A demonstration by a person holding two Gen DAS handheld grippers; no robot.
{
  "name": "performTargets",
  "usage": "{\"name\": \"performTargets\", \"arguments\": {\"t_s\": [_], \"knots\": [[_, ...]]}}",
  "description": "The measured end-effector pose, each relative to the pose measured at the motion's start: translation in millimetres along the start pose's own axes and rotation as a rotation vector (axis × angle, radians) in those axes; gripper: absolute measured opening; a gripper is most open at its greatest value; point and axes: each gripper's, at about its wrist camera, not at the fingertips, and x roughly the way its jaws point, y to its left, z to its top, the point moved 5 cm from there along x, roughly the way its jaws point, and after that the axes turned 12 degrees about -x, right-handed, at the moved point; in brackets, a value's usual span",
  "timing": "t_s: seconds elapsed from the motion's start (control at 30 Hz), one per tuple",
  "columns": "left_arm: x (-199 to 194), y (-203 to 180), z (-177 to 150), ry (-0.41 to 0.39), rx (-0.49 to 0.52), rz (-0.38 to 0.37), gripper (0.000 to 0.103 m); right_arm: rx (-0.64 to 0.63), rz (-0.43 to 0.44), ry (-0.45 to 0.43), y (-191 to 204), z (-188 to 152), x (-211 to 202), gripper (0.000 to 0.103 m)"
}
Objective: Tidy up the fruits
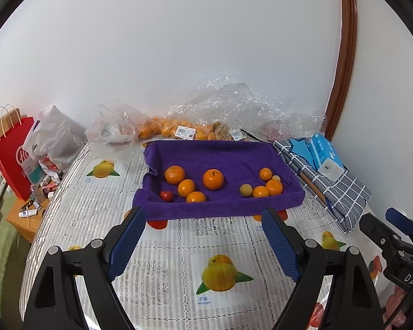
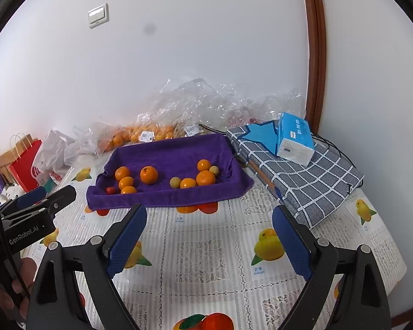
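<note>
A purple towel-lined tray [image 1: 217, 206] [image 2: 162, 198] sits mid-table. It holds several oranges [image 1: 213, 179] [image 2: 149, 175], two pale round fruits [image 1: 246, 190] [image 2: 174, 182] and a small red fruit [image 1: 166, 195] [image 2: 110, 190]. My left gripper [image 1: 203, 244] is open and empty, in front of the tray. My right gripper [image 2: 209, 244] is open and empty, also short of the tray and to the right of the left one. Each gripper shows at the edge of the other's view [image 1: 399, 236] [image 2: 33, 206].
Clear plastic bags with more oranges [image 1: 165, 128] [image 2: 140, 134] lie against the wall behind the tray. A folded checked cloth [image 1: 330, 189] [image 2: 303, 176] with a blue tissue pack [image 1: 326, 156] [image 2: 296, 137] lies right. A red paper bag [image 1: 13, 156] stands left.
</note>
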Motion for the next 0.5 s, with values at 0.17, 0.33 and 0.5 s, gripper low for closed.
{"name": "performTargets", "arguments": {"t_s": [0.17,0.33,0.5], "knots": [[-3.8,0.8,1.1,-0.007,0.001,-0.002,0.086,-0.002,-0.003,-0.007,0.0,1.9,-1.9,0.092],[-6.1,1.0,1.6,-0.012,-0.001,-0.005,0.086,-0.006,-0.002,-0.007,2.0,0.8,-2.8,0.092],[-6.2,1.2,1.5,-0.011,0.000,-0.003,0.086,-0.008,-0.002,-0.003,2.7,0.1,-2.4,0.092]]}}
